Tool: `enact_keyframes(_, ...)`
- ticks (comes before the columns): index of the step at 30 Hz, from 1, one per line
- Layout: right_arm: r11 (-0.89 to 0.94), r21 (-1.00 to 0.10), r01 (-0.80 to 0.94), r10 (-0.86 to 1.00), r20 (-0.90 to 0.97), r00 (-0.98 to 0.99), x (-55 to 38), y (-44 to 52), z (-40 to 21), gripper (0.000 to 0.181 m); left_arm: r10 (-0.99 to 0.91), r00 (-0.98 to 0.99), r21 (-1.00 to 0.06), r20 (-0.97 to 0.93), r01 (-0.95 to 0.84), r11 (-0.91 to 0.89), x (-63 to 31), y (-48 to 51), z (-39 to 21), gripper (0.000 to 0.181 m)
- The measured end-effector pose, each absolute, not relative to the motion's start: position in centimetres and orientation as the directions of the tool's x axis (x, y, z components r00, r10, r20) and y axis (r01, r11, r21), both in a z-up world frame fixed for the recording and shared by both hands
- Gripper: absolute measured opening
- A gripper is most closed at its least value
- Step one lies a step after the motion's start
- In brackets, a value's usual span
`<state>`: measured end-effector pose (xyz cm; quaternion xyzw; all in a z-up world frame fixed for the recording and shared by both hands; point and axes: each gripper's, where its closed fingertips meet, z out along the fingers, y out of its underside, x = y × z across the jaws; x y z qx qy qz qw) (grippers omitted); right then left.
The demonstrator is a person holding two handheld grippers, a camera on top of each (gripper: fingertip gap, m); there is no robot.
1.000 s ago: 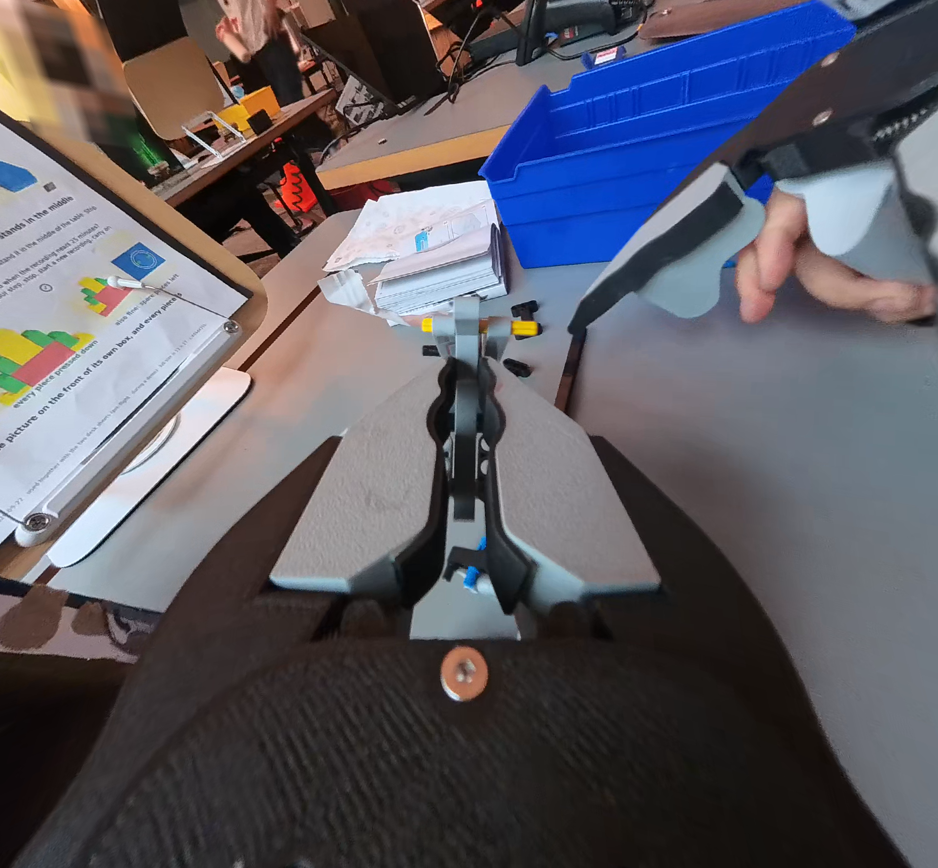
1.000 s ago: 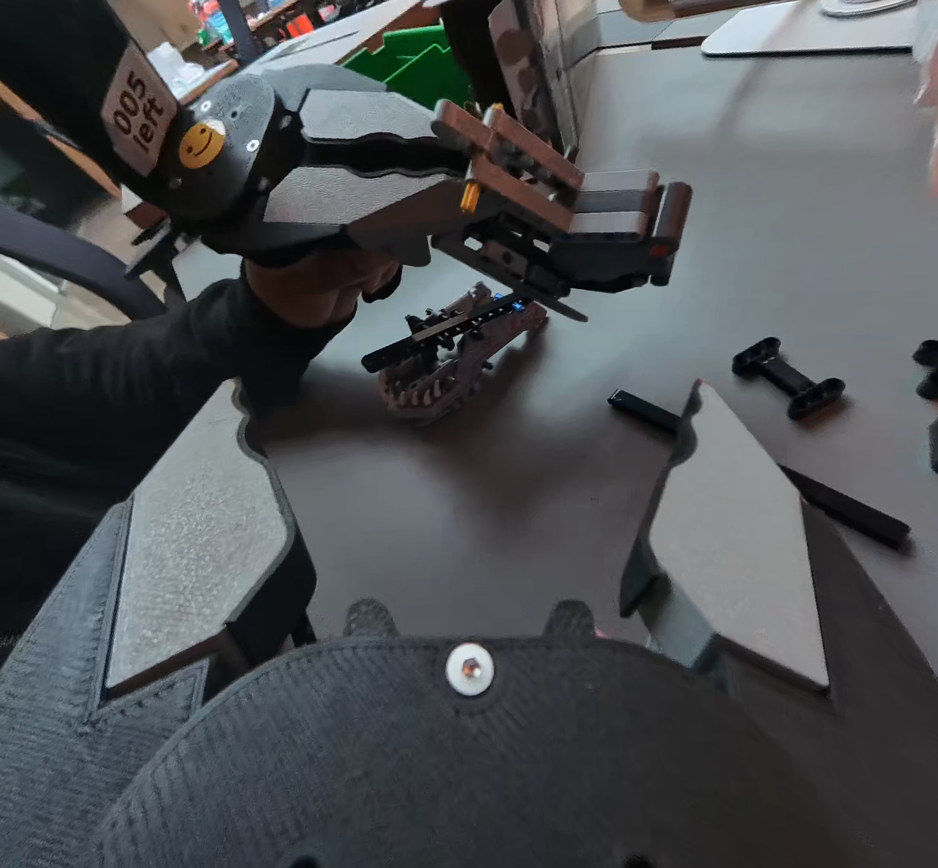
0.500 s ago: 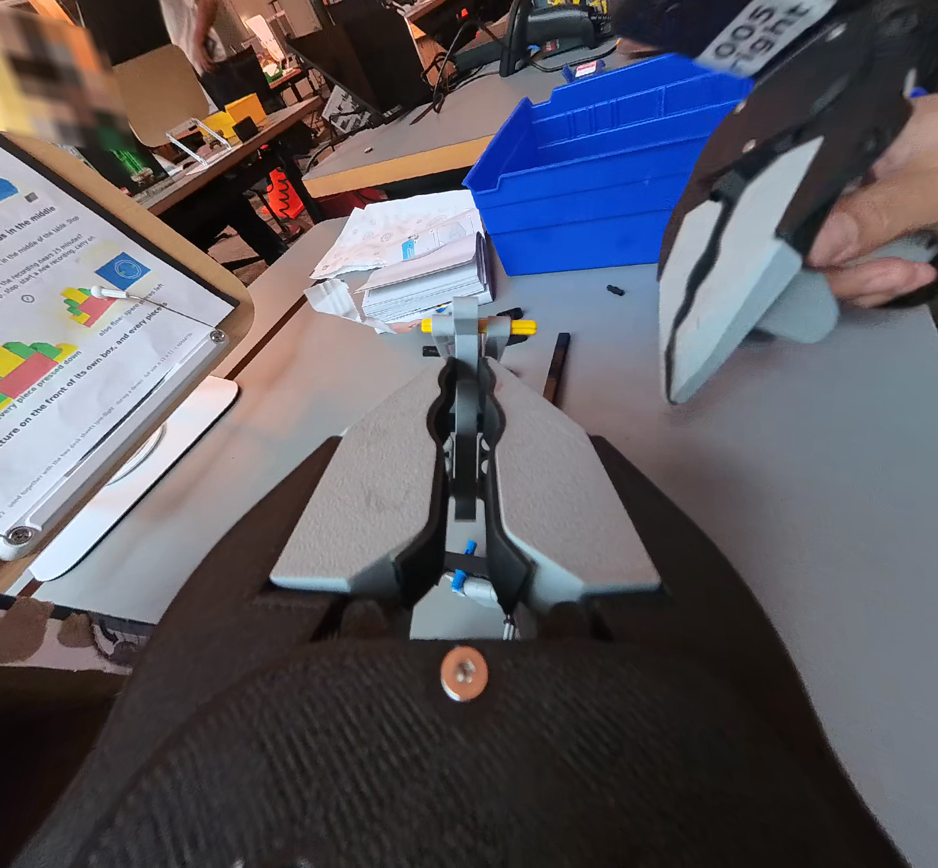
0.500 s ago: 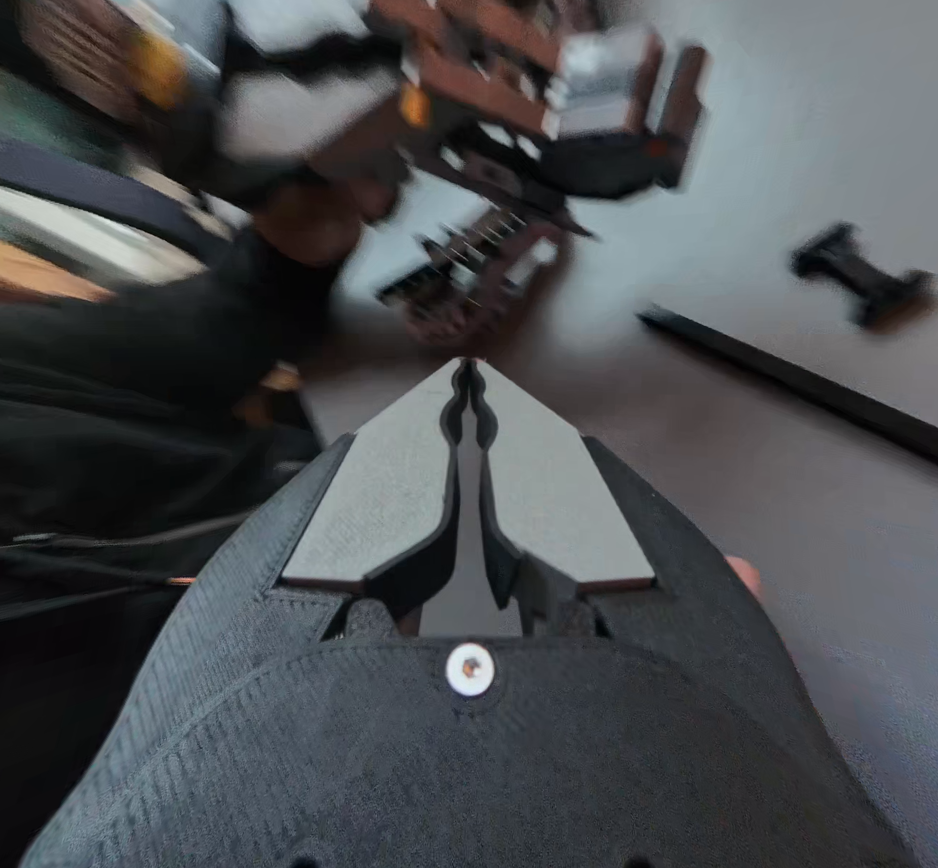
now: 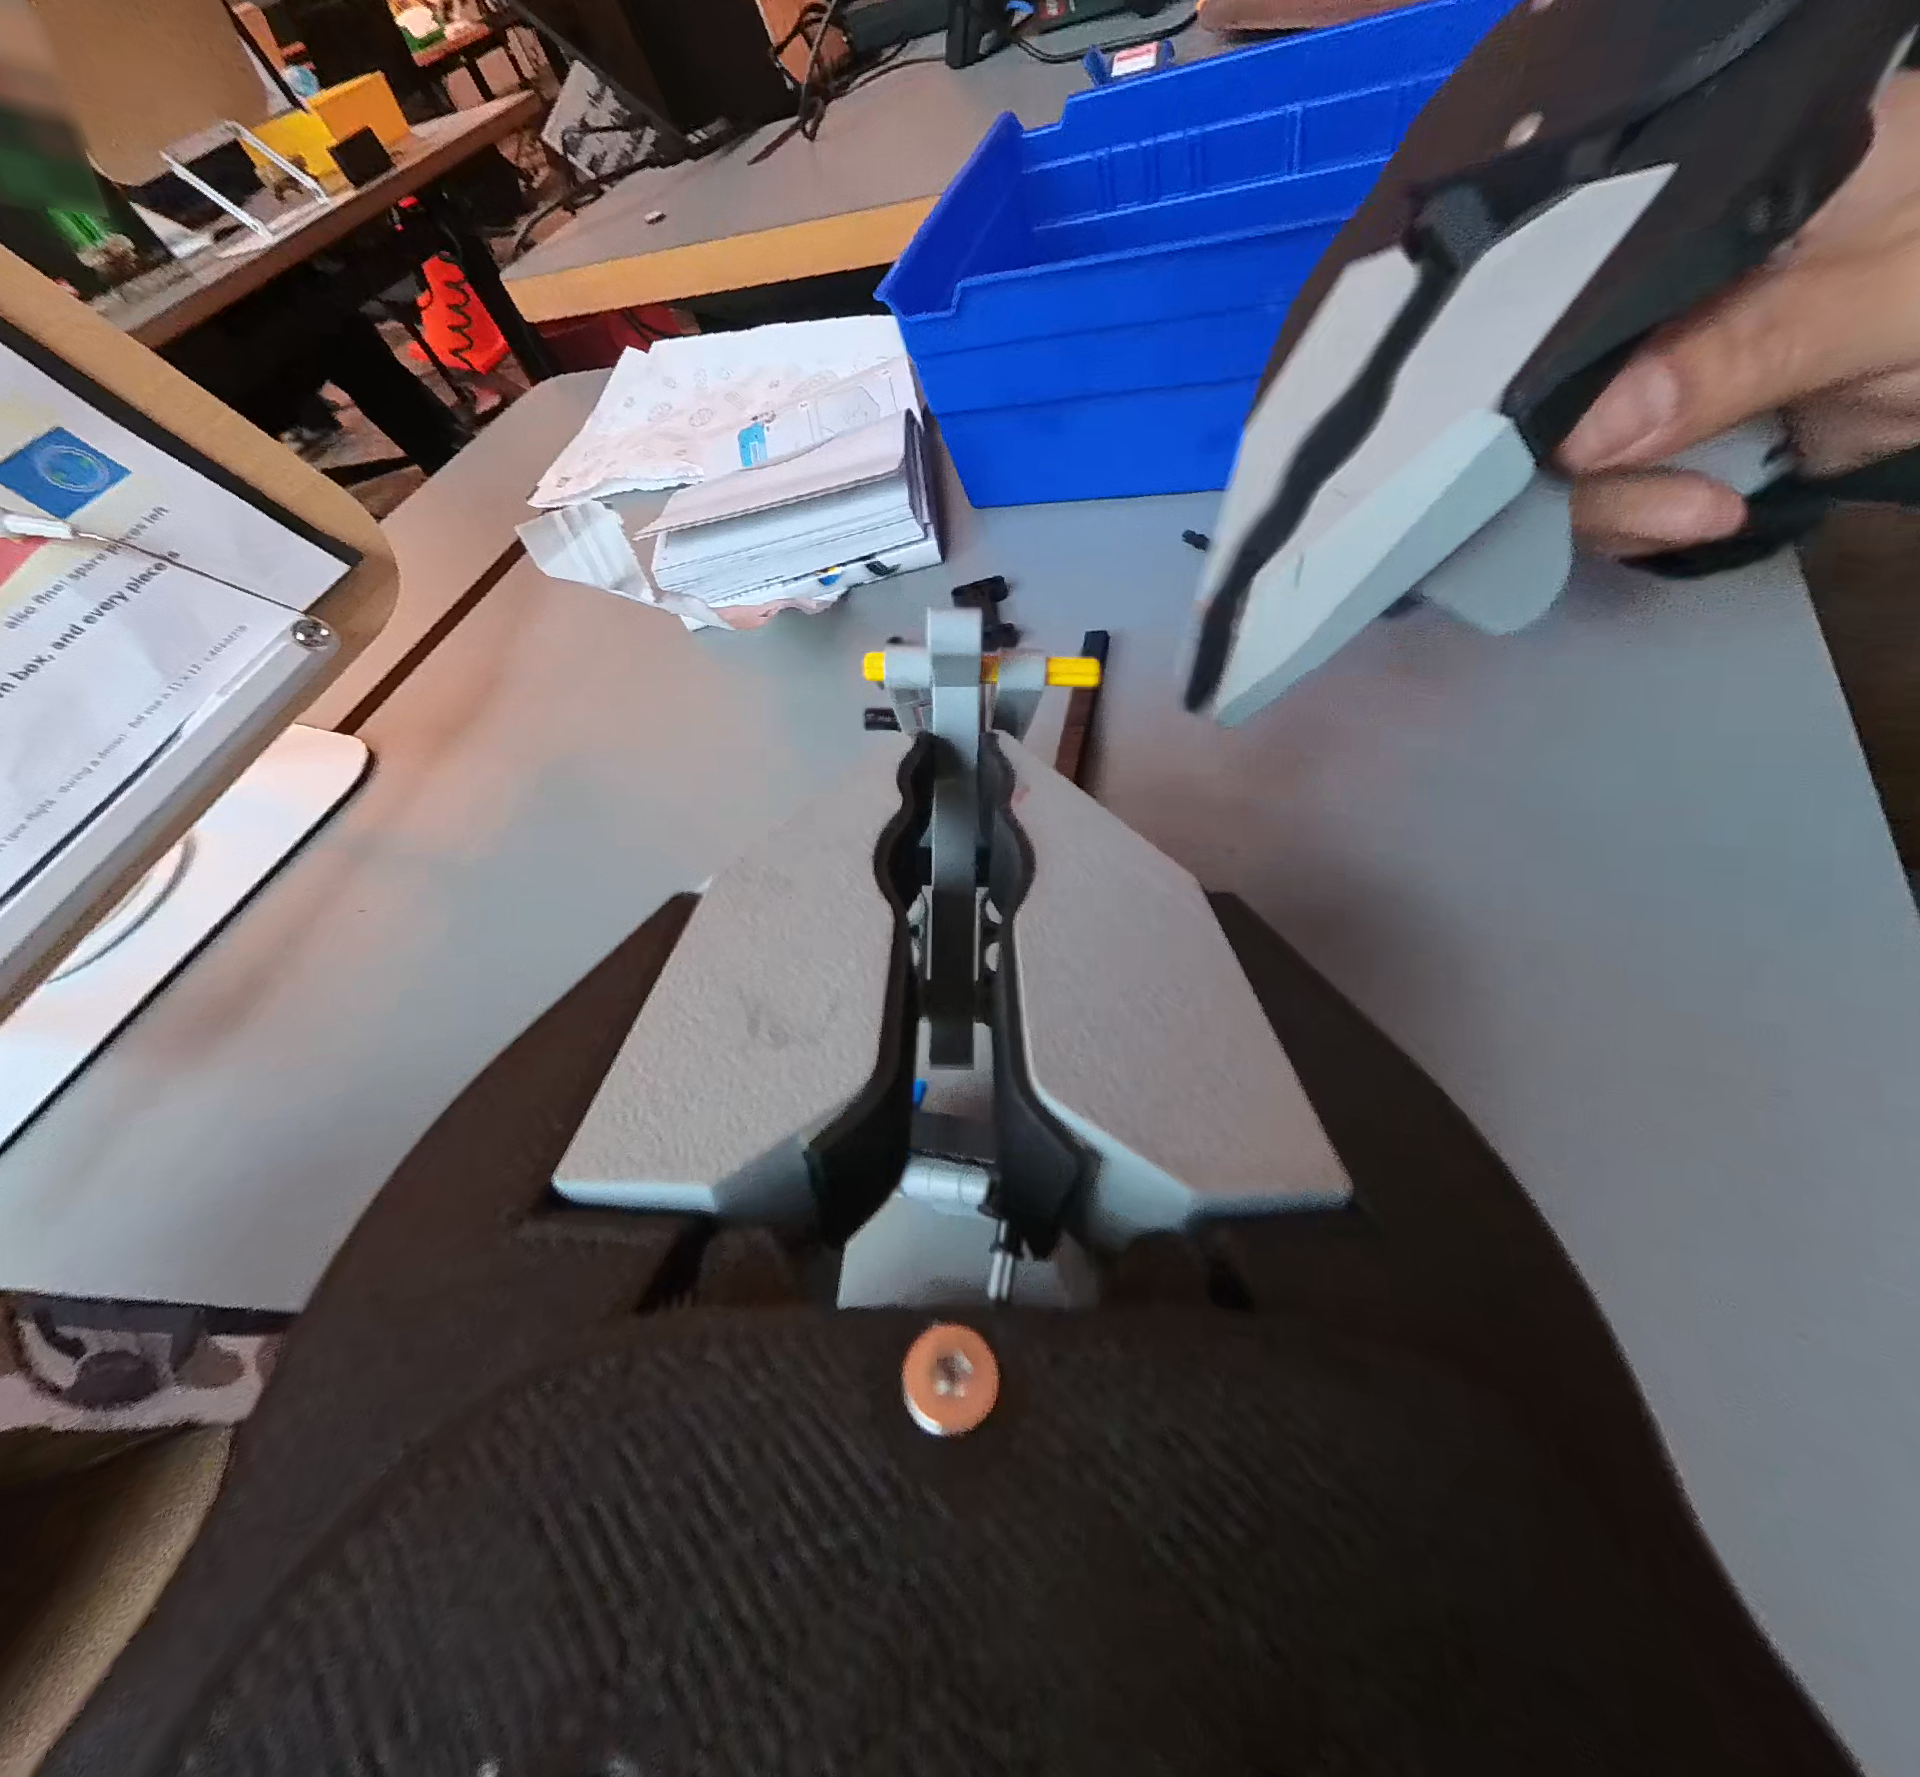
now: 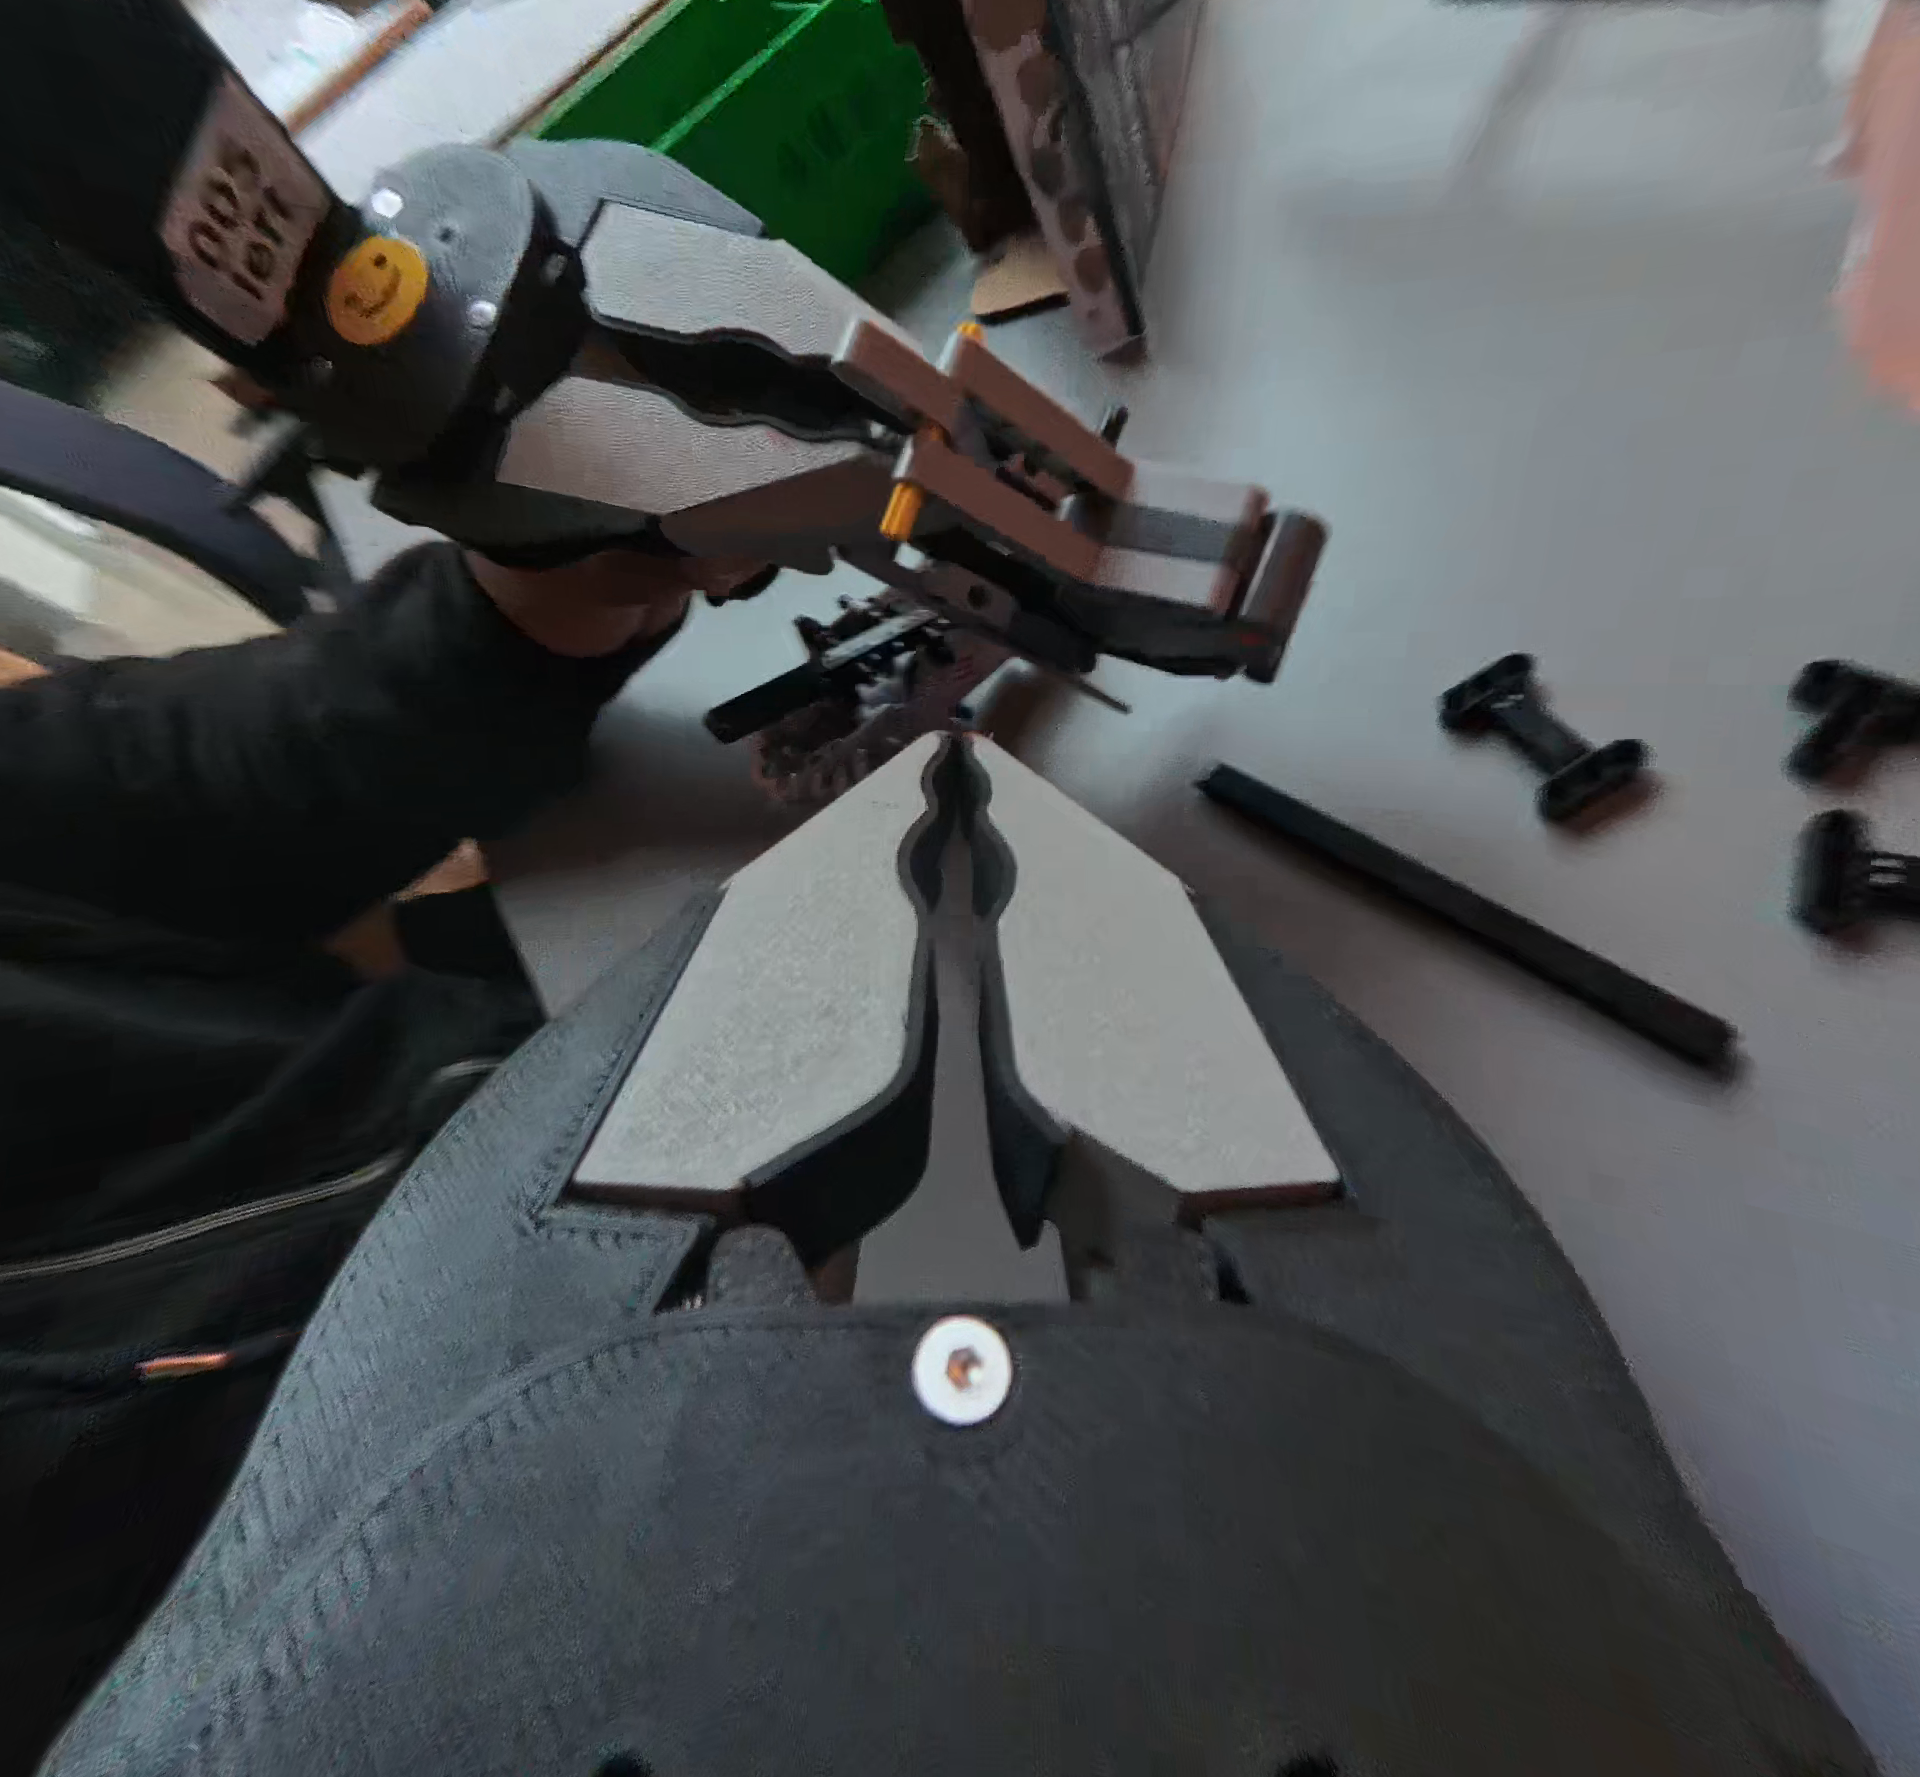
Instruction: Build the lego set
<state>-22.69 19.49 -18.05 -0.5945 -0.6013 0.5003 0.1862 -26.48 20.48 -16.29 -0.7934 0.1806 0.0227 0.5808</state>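
Note:
My left gripper [image 5: 956, 756] is shut on a grey lego assembly [image 5: 954, 678] with a yellow axle through its far end, and holds it above the table. The right wrist view shows it from the side [image 6: 883, 418], with the assembly [image 6: 1101, 532] sticking out past the fingers. My right gripper [image 6: 961, 740] is shut and empty; it hovers just right of the assembly in the left wrist view [image 5: 1210, 678]. A second dark toothed sub-assembly [image 6: 862, 688] lies on the table below the held one. A long black beam [image 6: 1455, 912] lies to the right.
Black connector pieces [image 6: 1538, 735] lie right of the beam. A blue bin [image 5: 1143, 273] stands at the back, with an instruction booklet and papers [image 5: 790, 512] beside it. A screen on a stand [image 5: 125, 605] is at the left. A green bin [image 6: 790, 86] is behind the left gripper. The left gripper's tips are roughly 5 cm from the right gripper's.
My right gripper went from wide open to shut with nothing in it, and swung in closer to the held assembly. The left gripper kept its grip and barely moved.

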Motion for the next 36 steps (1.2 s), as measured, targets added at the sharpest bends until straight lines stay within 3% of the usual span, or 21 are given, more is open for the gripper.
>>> enact_keyframes(2,-0.106,-0.857,0.504,0.957,-0.226,-0.184,-22.8,20.4,-17.5,0.034,-0.288,0.928,-0.913,-0.237,-0.314,-0.26,-26.0,20.5,-16.5,0.005)
enact_keyframes(4,0.051,-0.925,0.377,0.991,-0.001,-0.137,-23.2,21.5,-15.6,0.049,-0.324,0.914,-0.916,-0.242,-0.326,-0.235,-25.3,20.3,-16.4,0.006)
enact_keyframes(7,0.156,-0.948,0.278,0.98,0.114,-0.161,-23.0,20.8,-14.0,0.049,-0.41,0.885,-0.927,-0.222,-0.322,-0.193,-23.9,19.9,-16.3,0.005)
enact_keyframes(9,0.145,-0.934,0.326,0.976,0.081,-0.201,-22.3,20.3,-14.0,0.0,-0.471,0.865,-0.934,-0.176,-0.298,-0.199,-23.0,19.6,-16.7,0.006)
enact_keyframes(15,0.299,-0.903,0.309,0.889,0.146,-0.434,-21.0,16.9,-14.3,0.0,-0.574,0.807,-0.94,-0.138,-0.289,-0.18,-21.3,18.8,-16.7,0.005)
enact_keyframes(16,0.319,-0.898,0.304,0.876,0.157,-0.456,-20.9,16.6,-14.3,0.034,-0.597,0.788,-0.939,-0.151,-0.303,-0.163,-20.9,18.4,-16.7,0.005)
enact_keyframes(17,0.345,-0.893,0.291,0.858,0.174,-0.483,-20.6,16.3,-14.3,0.054,-0.615,0.769,-0.936,-0.174,-0.324,-0.141,-20.6,18.1,-16.6,0.005)
enact_keyframes(20,0.438,-0.861,0.259,0.819,0.264,-0.51,-20.5,15.7,-14.7,0.062,-0.637,0.744,-0.931,-0.202,-0.349,-0.112,-20.2,17.7,-16.7,0.005)
enact_keyframes(24,0.476,-0.826,0.301,0.813,0.282,-0.51,-21.1,15.9,-16.6,0.054,-0.667,0.711,-0.923,-0.225,-0.375,-0.088,-19.4,17.3,-17.1,0.005)
enact_keyframes(26,0.458,-0.846,0.274,0.808,0.267,-0.525,-21.1,15.5,-16.8,0.04,-0.664,0.706,-0.913,-0.248,-0.4,-0.084,-19.3,17.3,-17.4,0.006)
enact_keyframes(31,0.323,-0.916,0.238,0.833,0.156,-0.53,-21.3,15.4,-17.2,0.039,-0.653,0.696,-0.9,-0.297,-0.433,-0.053,-19.5,17.3,-17.8,0.006)
enact_keyframes(36,0.423,-0.887,0.189,0.822,0.287,-0.492,-21.5,15.8,-18.1,0.037,-0.631,0.694,-0.87,-0.346,-0.49,-0.062,-19.7,17.5,-18.7,0.006)
